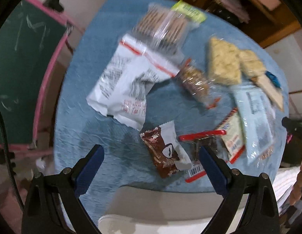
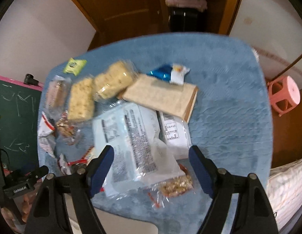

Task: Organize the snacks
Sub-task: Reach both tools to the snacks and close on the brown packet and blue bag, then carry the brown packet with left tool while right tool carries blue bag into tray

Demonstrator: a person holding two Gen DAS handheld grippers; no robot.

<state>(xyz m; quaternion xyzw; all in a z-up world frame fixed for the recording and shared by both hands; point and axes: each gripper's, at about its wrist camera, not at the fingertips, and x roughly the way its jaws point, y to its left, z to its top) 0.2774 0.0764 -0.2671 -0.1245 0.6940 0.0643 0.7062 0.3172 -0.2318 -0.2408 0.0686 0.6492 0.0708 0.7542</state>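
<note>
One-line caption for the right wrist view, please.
Open right gripper hovers above a pale printed snack bag amid wrapped snacks scattered on a blue mat.

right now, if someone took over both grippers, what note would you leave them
Left gripper: open, empty, above the brown chocolate wrapper.
Right gripper: open, empty, above the pale printed bag.
Snacks lie loose and overlapping on the blue mat: two rice-puff bars, a tan box, a white red-striped bag, a green packet.
Done: nothing looks sorted.
Left: all the sorting; no bin or tray is in view.
</note>
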